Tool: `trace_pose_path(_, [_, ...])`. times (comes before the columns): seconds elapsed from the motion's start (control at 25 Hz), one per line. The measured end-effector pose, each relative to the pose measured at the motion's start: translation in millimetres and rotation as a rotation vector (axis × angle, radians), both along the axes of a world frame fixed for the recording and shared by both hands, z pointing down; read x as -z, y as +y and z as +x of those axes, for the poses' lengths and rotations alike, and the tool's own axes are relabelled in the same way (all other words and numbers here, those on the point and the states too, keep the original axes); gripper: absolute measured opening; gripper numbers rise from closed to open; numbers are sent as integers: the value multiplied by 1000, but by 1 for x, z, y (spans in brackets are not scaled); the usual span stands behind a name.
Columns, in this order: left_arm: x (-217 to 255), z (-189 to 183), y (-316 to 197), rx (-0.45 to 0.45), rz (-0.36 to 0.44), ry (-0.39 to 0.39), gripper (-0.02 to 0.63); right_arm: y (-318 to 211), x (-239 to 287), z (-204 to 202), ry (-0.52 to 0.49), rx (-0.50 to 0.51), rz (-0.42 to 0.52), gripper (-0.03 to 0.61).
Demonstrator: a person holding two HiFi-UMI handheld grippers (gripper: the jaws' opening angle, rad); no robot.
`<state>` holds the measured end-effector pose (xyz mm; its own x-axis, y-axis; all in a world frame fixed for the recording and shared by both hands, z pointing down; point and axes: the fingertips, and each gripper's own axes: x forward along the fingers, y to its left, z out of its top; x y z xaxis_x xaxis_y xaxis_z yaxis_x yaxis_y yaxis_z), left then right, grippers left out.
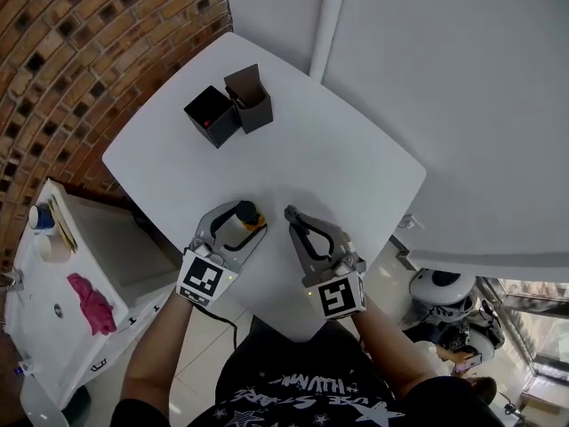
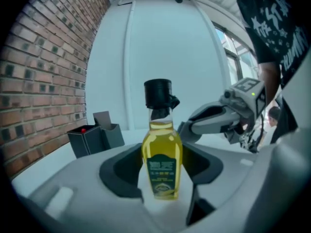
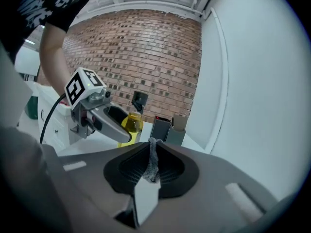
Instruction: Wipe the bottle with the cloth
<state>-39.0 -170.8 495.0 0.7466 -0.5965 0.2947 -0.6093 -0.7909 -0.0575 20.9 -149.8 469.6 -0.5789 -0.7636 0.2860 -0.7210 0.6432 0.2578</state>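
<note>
Left gripper (image 1: 233, 221) was clamped on the bottle (image 2: 162, 159), pads on both sides of the body, bottle upright between them. Yellow liquid, black cap (image 2: 158, 93), dark label facing the left gripper view. The bottle was over the near part of the white table (image 1: 356, 158), left of centre. I couldn't tell whether its base touched the top.

Right gripper (image 1: 295, 216) was pressed together, pinching the cloth (image 3: 153, 160). It was a thin grey strip between the pads, with only its edge showing. That gripper was just right of the bottle, tip close beside it. Contact wasn't resolvable in any view.

Black box (image 1: 212, 116) and brown box (image 1: 250, 99) stood side by side, both open, at the far left of the table, well apart from both tools. Pink rag (image 1: 92, 302) lay on the white cabinet (image 1: 36, 345) left of the table.
</note>
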Motion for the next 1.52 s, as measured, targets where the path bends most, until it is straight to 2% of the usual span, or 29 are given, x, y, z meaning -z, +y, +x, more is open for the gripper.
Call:
trace_pose_path(0.16, [3, 3, 10, -118, -11, -1, 249, -9, 15, -8, -126, -38, -31, 41])
trace_pose_path(0.44, [10, 13, 21, -247, -12, 5, 249, -11, 30, -23, -224, -54, -53, 43])
trace_pose_path(0.56, [10, 15, 24, -279, 2, -2, 249, -11, 30, -24, -248, -77, -64, 43])
trace_pose_path(0.68, [10, 15, 24, -277, 56, -31, 258, -11, 32, -24, -262, -100, -68, 43])
trace_pose_path(0.88, [14, 10, 21, -226, 76, 13, 278, -12, 40, -20, -321, -134, -88, 42])
trace_pose_path(1.04, [23, -4, 23, -159, 80, 41, 278, -8, 42, -17, -385, -133, -143, 43])
trace_pose_path(1.2, [28, -26, 30, -17, 19, 102, 278, -6, 35, -19, -422, -113, -195, 41])
trace_pose_path(1.32, [32, -37, 37, 83, -20, 136, 278, -7, 28, -17, -428, -109, -198, 43])
trace_pose_path(1.52, [28, -39, 47, 178, -70, 173, 273, -8, 13, -17, -444, -111, -232, 43])
